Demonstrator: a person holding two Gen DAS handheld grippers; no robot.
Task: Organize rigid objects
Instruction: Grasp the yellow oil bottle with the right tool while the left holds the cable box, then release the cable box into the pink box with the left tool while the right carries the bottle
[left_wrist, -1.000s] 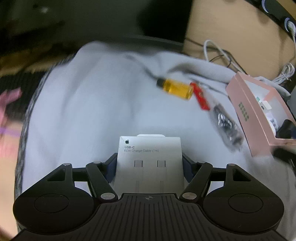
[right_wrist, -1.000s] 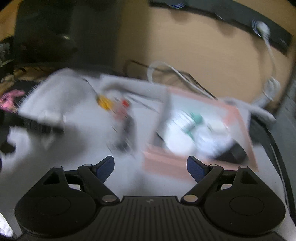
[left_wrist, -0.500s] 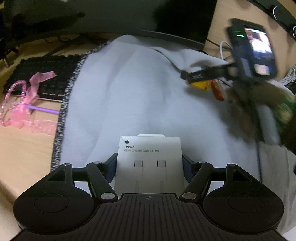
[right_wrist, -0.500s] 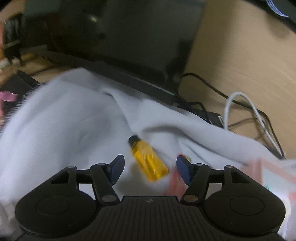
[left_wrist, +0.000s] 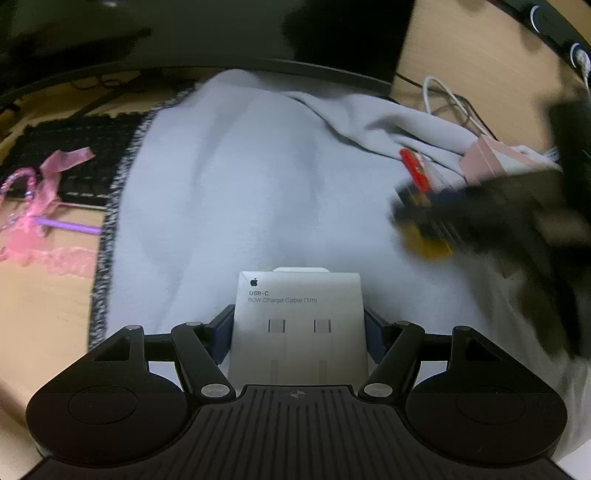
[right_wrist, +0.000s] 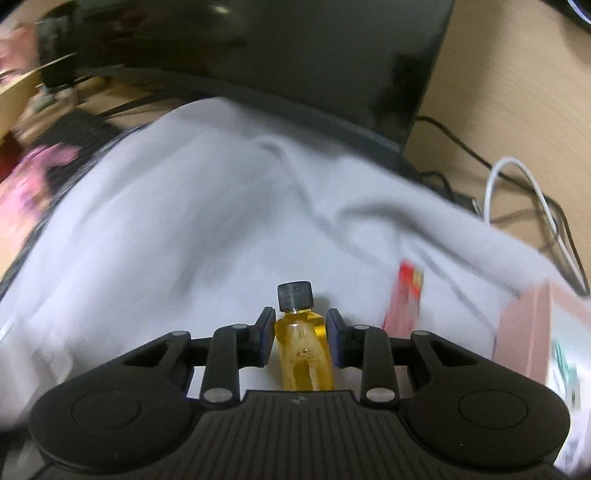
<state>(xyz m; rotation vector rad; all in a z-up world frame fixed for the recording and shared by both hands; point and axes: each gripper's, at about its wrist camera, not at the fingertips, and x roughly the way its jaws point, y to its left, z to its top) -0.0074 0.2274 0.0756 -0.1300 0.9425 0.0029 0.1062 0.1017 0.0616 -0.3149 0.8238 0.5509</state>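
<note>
My left gripper (left_wrist: 298, 328) is shut on a white USB-C cable box (left_wrist: 297, 325) and holds it above the grey cloth (left_wrist: 240, 184). My right gripper (right_wrist: 300, 334) is shut on a small yellow bottle (right_wrist: 303, 350) with a black cap, over the cloth (right_wrist: 184, 240). In the left wrist view the right gripper (left_wrist: 436, 218) is a dark blur at the right with the yellow bottle (left_wrist: 424, 243) in it. A red object (left_wrist: 415, 168) lies on the cloth beside the pink box (left_wrist: 487, 162); the red object (right_wrist: 408, 291) and the pink box (right_wrist: 528, 325) also show at the right of the right wrist view.
A dark laptop or monitor (right_wrist: 295, 66) stands behind the cloth. A black keyboard (left_wrist: 74, 147) with pink ribbon and beads (left_wrist: 40, 206) lies at the left on the wooden desk (left_wrist: 44, 314). White and black cables (right_wrist: 517, 192) trail at the back right.
My right gripper moved down onto the yellow bottle and closed on it; half a second ago it was open above it. The left gripper keeps holding the cable box.
</note>
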